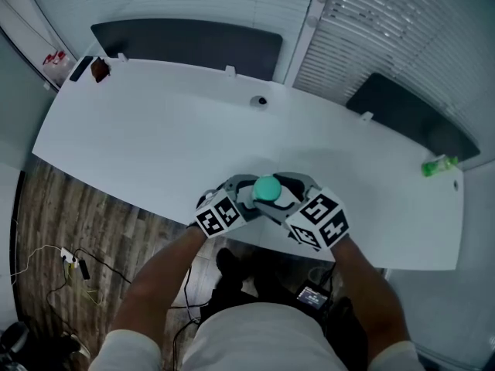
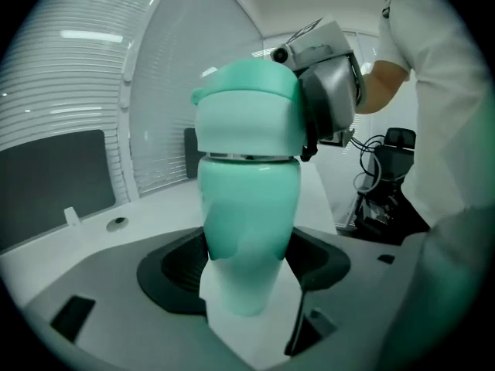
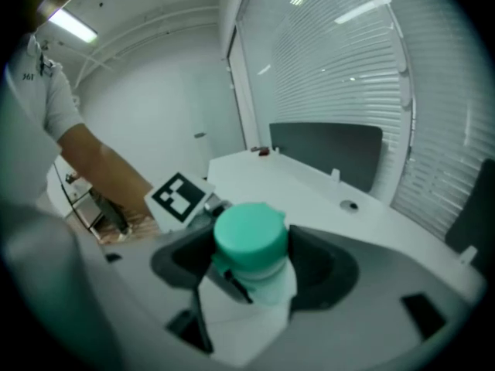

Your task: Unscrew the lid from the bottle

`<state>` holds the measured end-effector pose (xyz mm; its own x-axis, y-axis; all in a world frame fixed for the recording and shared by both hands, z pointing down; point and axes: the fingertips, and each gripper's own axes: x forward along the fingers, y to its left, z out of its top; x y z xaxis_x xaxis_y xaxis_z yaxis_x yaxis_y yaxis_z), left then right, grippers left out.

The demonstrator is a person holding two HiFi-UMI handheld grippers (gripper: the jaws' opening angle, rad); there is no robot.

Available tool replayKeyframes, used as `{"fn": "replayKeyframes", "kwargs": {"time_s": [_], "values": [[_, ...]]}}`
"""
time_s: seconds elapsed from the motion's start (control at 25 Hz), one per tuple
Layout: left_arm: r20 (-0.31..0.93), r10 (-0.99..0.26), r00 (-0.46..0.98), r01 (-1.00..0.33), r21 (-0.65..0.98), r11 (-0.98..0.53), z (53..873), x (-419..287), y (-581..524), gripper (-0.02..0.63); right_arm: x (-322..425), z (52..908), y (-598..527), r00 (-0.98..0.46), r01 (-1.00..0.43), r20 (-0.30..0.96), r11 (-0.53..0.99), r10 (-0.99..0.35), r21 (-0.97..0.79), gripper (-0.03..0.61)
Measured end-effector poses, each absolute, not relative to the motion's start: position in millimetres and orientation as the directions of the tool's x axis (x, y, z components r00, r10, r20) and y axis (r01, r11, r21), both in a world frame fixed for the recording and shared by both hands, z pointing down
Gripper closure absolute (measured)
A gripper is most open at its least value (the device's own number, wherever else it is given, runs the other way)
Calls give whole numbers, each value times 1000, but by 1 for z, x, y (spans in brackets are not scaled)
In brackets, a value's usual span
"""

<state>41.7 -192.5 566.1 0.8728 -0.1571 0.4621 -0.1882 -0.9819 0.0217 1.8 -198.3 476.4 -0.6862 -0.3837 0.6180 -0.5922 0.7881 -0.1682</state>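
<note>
Bottle (image 2: pixel 247 207) clenched in left gripper (image 2: pixel 249 288), lid (image 3: pixel 249 236) in right gripper (image 3: pixel 251 280), body hidden from head view

White table (image 1: pixel 155 130) on wood-plank floor (image 1: pixel 46 207); slatted blinds (image 1: pixel 387 22) behind; dark panels (image 1: pixel 186 41) along its far edge.

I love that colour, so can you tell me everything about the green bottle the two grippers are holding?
The bottle is small and mint green, smooth plastic by its look, with a rounded body. Its wide green lid is on, with a thin seam just beneath it. It is held roughly upright in the air over the near edge of the white table. The left gripper is shut on the body, and the right gripper is shut on the lid.
</note>
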Motion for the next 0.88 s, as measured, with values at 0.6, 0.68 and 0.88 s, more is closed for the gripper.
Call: {"fn": "replayKeyframes", "kwargs": {"time_s": [0.6, 0.68, 0.88], "values": [[396, -570, 719, -617, -14, -787, 558, 24, -198, 288, 4, 476, -204, -631, -720, 575, 669, -520, -186, 267], [400, -612, 682, -664, -11, -748, 560, 25, -199, 290, 4, 476, -203, -623, -734, 568, 654, -538, -185, 267], [407, -635, 657, -694, -6, -720, 561, 28, -205, 290, 4, 476, -204, -604, -756, 558, 631, -569, -175, 267]]}}
